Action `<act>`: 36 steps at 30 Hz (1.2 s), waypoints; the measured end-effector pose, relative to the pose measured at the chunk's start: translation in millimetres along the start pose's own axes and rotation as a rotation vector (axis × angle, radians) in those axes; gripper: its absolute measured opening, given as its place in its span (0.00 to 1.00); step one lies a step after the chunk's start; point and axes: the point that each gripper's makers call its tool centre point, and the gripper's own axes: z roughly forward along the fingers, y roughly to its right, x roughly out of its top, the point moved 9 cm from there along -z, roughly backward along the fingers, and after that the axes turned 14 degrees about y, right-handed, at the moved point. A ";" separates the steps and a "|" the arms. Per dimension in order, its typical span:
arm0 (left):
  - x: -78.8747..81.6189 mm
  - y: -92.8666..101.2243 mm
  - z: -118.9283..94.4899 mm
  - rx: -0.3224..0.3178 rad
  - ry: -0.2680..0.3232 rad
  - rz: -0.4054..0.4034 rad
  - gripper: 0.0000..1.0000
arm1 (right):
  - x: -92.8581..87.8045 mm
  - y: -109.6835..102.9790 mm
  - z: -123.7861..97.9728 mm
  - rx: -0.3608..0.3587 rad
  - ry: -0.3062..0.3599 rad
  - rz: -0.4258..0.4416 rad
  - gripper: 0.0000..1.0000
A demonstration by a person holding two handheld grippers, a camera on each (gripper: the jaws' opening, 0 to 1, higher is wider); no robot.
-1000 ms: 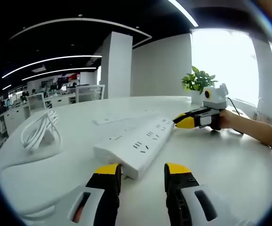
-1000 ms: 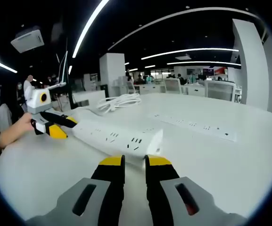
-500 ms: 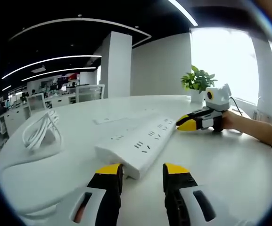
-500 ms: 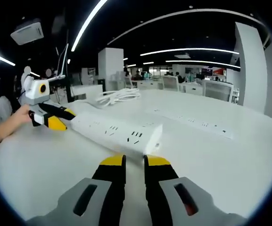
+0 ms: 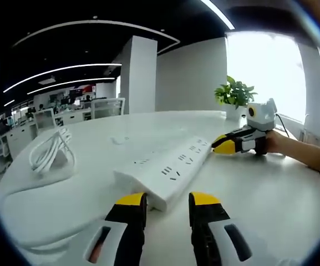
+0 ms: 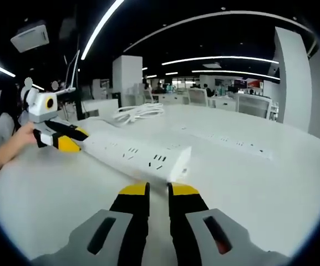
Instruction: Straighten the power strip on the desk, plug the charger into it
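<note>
Left gripper (image 5: 166, 200) and right gripper (image 6: 158, 190) at unmarked white power strip (image 5: 168, 170) ends.

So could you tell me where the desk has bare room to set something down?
Bare desk lies right of the power strip, toward the flat strip. Also between the power strip and coiled cable. Crowded at both strip ends, by each claw.

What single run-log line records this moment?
left gripper: open, at power strip end | right gripper: nearly shut, at opposite end | cable: coiled on desk
</note>
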 end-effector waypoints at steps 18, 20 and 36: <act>-2.1 4.3 -7.3 -0.025 -0.008 -0.020 0.27 | -0.5 -15.1 -19.9 -0.026 -0.019 -0.009 0.11; -1.9 4.3 -7.8 -0.029 -0.010 -0.020 0.27 | -0.6 -16.5 -21.7 -0.031 -0.017 -0.009 0.11; -2.0 8.3 -12.8 -0.062 -0.015 -0.043 0.26 | -0.8 -27.7 -34.6 -0.088 -0.018 0.005 0.09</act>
